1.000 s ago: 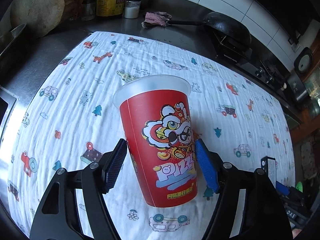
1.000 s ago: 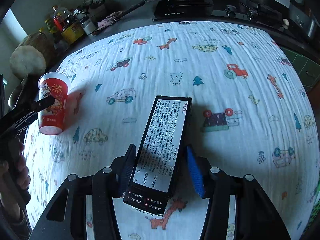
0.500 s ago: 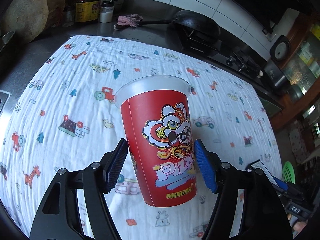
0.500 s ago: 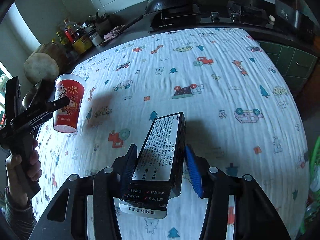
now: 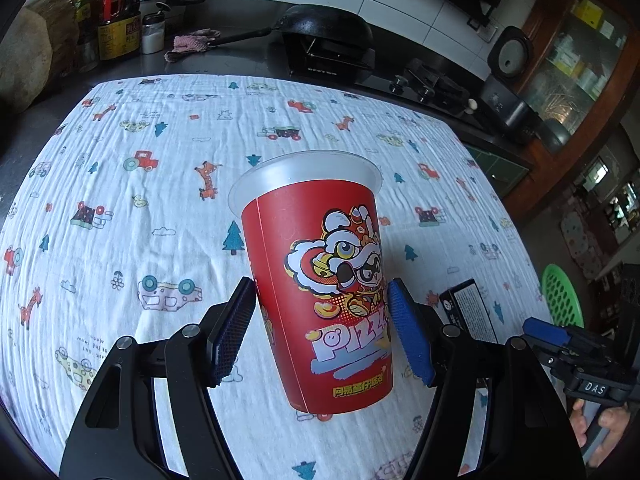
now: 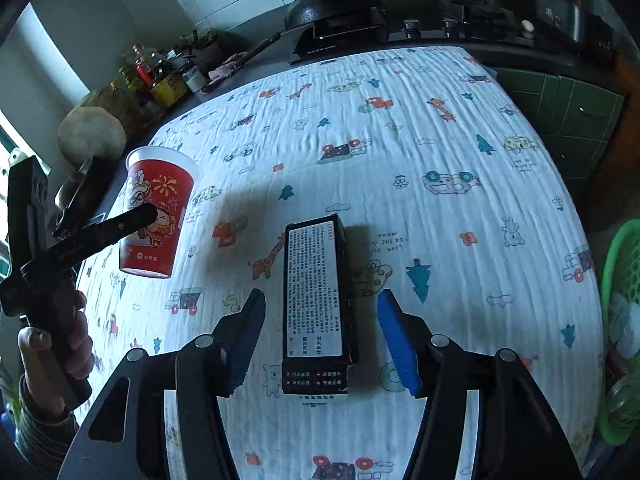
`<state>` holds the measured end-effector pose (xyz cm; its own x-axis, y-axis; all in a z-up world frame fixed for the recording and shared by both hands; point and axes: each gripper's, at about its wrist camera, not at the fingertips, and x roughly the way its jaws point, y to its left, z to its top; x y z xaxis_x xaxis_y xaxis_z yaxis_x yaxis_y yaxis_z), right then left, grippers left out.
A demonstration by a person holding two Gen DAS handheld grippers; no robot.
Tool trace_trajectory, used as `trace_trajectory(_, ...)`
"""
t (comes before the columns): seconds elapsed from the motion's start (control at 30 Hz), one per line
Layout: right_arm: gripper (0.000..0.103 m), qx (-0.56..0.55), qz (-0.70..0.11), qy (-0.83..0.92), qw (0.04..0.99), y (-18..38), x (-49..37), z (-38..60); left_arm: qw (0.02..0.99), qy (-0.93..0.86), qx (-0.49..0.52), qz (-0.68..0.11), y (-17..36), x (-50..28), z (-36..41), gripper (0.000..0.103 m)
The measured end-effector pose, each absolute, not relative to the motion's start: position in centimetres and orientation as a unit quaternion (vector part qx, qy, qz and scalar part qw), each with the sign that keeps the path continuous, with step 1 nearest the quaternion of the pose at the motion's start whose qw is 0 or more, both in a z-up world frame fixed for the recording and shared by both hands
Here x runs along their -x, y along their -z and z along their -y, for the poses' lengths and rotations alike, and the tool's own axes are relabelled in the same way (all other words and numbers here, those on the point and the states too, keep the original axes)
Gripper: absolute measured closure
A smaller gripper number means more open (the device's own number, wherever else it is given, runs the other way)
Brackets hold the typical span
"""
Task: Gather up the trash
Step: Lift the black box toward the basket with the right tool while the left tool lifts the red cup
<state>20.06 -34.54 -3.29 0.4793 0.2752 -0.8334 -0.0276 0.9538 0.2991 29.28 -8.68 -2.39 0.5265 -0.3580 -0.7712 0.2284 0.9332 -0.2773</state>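
Note:
My left gripper (image 5: 322, 330) is shut on a red paper cup (image 5: 320, 280) with a cartoon lion print and holds it upright above the printed cloth. The cup also shows at the left of the right wrist view (image 6: 154, 208). A long black box (image 6: 316, 304) with a white text label sits between the fingers of my right gripper (image 6: 320, 340), whose jaws stand wide apart and clear of the box sides. The box and right gripper show at the right of the left wrist view (image 5: 468, 314).
A white cloth (image 6: 400, 140) printed with cars and animals covers the counter. A green basket (image 6: 620, 320) holding pale items sits past the cloth's right edge. A black wok (image 5: 324, 28), stove, sauce bottles (image 5: 118, 20) and a wooden block (image 6: 92, 132) line the back.
My right gripper has opened and let go of the black box. Both grippers have moved right, toward the green basket, and the cup has gone with the left one.

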Motion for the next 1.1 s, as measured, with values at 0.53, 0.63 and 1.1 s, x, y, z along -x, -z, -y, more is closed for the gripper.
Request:
trace_trajectory(0.53,0.042,-0.053,-0.526,-0.064,0.847,6.9,-23.4,32.3,0.853,0.178,0.040,-0.489,4.2,-29.4,9.8,0.033)
trace_trajectory(0.63,0.042,-0.070,-0.526,-0.069,0.845,6.8,-23.7,32.6,0.850,0.184,0.038,-0.492,4.1,-29.7,10.0,0.026)
trace_trajectory(1.1,0.069,-0.129,-0.529,-0.068,0.836,6.9,-24.5,35.2,0.843,0.170,0.046,-0.509,4.8,-31.5,11.3,0.019)
